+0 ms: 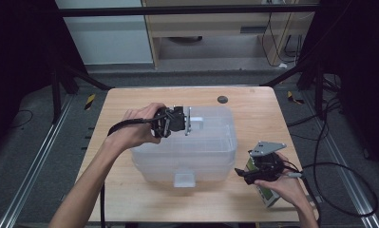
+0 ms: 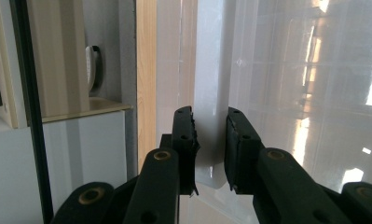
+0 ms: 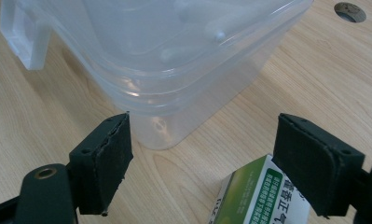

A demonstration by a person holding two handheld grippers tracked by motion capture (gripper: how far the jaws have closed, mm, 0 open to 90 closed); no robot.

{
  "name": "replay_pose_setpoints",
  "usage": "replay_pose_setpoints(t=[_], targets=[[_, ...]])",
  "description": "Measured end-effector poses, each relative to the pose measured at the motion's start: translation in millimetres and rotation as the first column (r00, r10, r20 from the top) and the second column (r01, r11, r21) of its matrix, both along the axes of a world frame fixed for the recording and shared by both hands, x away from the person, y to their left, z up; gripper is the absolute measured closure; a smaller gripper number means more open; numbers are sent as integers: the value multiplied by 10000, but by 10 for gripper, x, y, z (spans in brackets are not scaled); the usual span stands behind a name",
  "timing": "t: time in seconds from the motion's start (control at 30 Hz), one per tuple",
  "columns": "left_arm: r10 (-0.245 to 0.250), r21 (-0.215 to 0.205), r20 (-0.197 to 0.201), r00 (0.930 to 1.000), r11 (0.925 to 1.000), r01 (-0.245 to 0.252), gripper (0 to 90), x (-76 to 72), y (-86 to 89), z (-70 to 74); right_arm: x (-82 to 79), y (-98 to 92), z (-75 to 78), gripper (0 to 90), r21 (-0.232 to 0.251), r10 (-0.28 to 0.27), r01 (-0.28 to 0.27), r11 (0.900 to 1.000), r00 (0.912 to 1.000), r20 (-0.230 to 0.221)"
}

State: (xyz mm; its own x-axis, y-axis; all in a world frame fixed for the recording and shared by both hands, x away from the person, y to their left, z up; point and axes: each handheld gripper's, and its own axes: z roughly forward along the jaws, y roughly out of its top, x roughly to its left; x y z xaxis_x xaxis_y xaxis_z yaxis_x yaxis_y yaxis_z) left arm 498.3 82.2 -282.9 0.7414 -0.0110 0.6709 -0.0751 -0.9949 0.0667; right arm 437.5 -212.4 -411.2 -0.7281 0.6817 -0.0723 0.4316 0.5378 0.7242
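A clear plastic storage box [image 1: 196, 147] with its lid on stands mid-table. My left gripper [image 1: 189, 121] reaches in from the left at the box's far side. In the left gripper view its jaws [image 2: 210, 135] are shut on the white latch tab [image 2: 209, 93] of the lid. My right gripper [image 1: 241, 173] rests at the front right and points toward the box corner [image 3: 174, 56]. Its jaws [image 3: 202, 140] stand wide open with nothing between them. A green and white carton [image 3: 253, 196] lies on the table under the right-hand jaw and partly under the hand [image 1: 271, 197].
The box's near latch [image 1: 184, 179] faces the table's front edge. A dark round hole [image 1: 222, 99] sits in the wooden table [image 1: 130, 190] behind the box. Cables trail from both grippers, and dark floor with rails surrounds the table.
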Motion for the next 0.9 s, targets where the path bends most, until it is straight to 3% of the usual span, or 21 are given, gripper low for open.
replay_pose_setpoints(t=[0.27,0.73,0.9], targets=[[28,53,-215,9998,10000,-27,754,53,-1,47,-8,-6,13,263,213,23,-23,9998,10000,-7],[98,-59,-400,9992,9999,-101,752,148,5,116,-27,-25,47,538,763,381,-344,9965,9982,-468],[93,-168,-450,9989,9998,-101,752,165,7,121,-36,-12,59,613,904,446,-410,9951,9983,-377]])
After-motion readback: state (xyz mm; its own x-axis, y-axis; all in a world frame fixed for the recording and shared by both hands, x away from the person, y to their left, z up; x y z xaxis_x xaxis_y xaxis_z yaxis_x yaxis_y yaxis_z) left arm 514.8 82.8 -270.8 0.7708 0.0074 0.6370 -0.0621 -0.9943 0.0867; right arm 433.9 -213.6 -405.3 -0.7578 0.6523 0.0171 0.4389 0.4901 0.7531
